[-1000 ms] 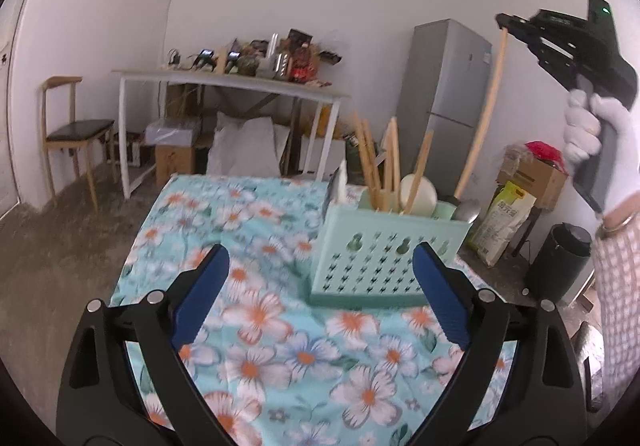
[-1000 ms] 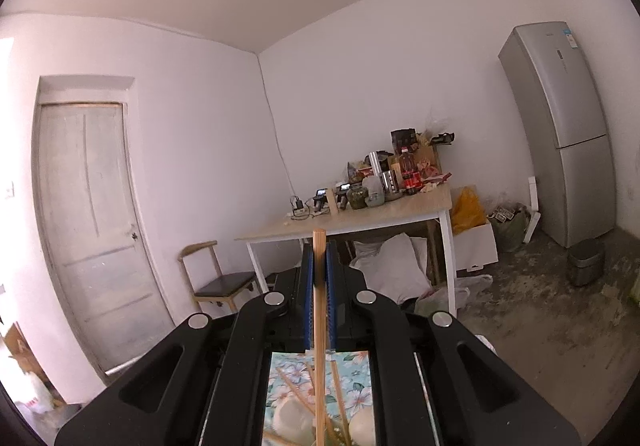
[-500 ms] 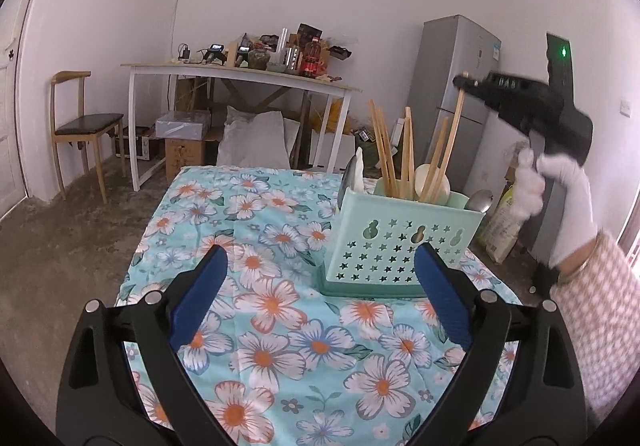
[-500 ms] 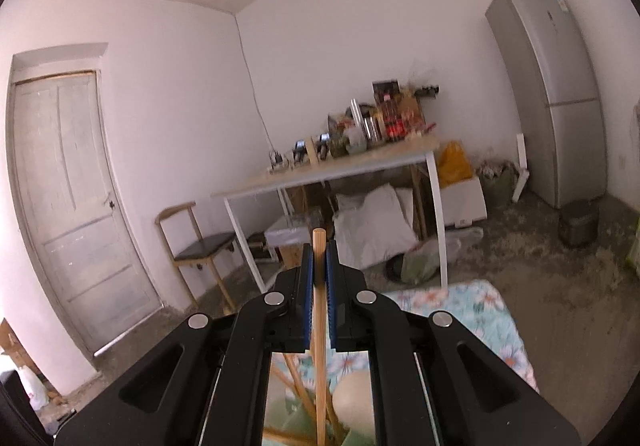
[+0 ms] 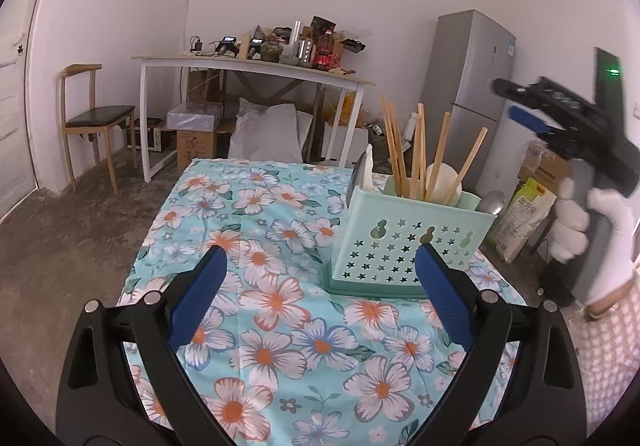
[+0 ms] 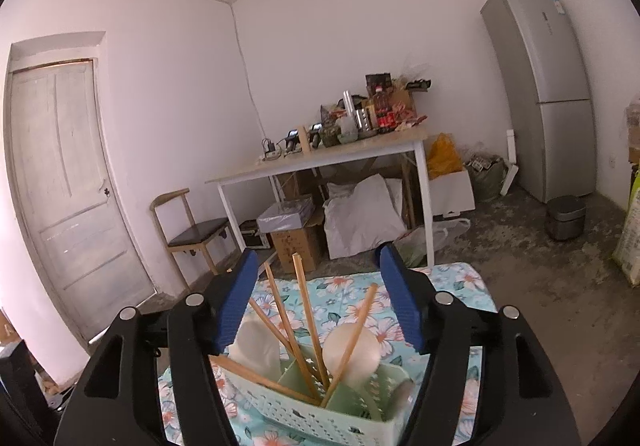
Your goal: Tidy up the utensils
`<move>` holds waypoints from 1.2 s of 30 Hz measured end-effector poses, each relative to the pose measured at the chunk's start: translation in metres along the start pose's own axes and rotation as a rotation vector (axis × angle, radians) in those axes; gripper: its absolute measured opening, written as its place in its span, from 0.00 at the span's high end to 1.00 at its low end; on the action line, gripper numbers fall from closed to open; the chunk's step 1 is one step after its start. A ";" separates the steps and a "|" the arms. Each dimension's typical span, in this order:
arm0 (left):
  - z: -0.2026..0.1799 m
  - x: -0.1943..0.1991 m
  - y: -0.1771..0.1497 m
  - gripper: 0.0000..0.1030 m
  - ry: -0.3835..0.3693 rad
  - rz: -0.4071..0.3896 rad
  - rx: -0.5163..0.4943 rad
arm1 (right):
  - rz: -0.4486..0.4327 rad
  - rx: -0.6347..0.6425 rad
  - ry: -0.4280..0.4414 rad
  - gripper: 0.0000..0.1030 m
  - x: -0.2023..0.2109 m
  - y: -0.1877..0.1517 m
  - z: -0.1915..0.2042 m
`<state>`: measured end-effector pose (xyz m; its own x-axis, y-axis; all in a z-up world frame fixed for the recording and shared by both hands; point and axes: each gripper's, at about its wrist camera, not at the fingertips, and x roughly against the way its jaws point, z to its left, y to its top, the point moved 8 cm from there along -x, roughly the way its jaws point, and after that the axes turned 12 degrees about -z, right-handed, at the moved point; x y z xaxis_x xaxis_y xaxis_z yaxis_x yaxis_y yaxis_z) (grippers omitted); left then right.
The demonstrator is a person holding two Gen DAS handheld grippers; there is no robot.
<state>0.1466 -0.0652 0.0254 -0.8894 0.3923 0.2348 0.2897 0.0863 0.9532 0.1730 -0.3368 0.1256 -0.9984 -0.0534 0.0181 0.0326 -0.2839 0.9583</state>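
Mint-green utensil caddy [image 5: 408,242] stands on the floral tablecloth [image 5: 280,306], toward the table's right edge as the left wrist camera sees it. Its walls are punched with stars and gourd shapes. Wooden chopsticks [image 5: 416,154] lean upright in it, fanned out at angles, with pale spoons [image 6: 352,350] among them.

Right gripper [image 6: 316,298] — held in a white-gloved hand [image 5: 576,226] — hovers just above the caddy, jaws having just been opening and now standing wide; the chopstick tops rise between the blue pads [image 6: 236,298] without touching them, nothing gripped.

Left gripper [image 5: 316,298] sits low over the tablecloth near the table's front edge, jaws wide and empty, the caddy just beyond its right pad.

Behind: a cluttered white-legged table [image 5: 256,66], wooden chair [image 5: 92,118], grey fridge [image 5: 468,86].
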 end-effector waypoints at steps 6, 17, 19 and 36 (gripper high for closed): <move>0.002 0.000 0.003 0.11 0.049 0.010 -0.011 | -0.002 0.005 -0.035 0.29 0.039 -0.003 -0.002; 0.000 -0.006 -0.002 0.10 0.158 0.052 -0.030 | 0.200 0.071 -0.245 0.10 0.088 -0.081 -0.012; -0.001 -0.007 -0.002 0.10 0.172 0.056 -0.049 | 0.234 0.092 -0.286 0.07 0.094 -0.093 -0.011; 0.011 -0.011 -0.018 0.10 0.278 0.177 -0.122 | 0.348 0.168 -0.477 0.06 0.113 -0.149 -0.017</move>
<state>0.1549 -0.0608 0.0035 -0.8962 0.1251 0.4256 0.4189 -0.0775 0.9047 0.0561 -0.3165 -0.0194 -0.8426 0.3294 0.4261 0.3912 -0.1696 0.9046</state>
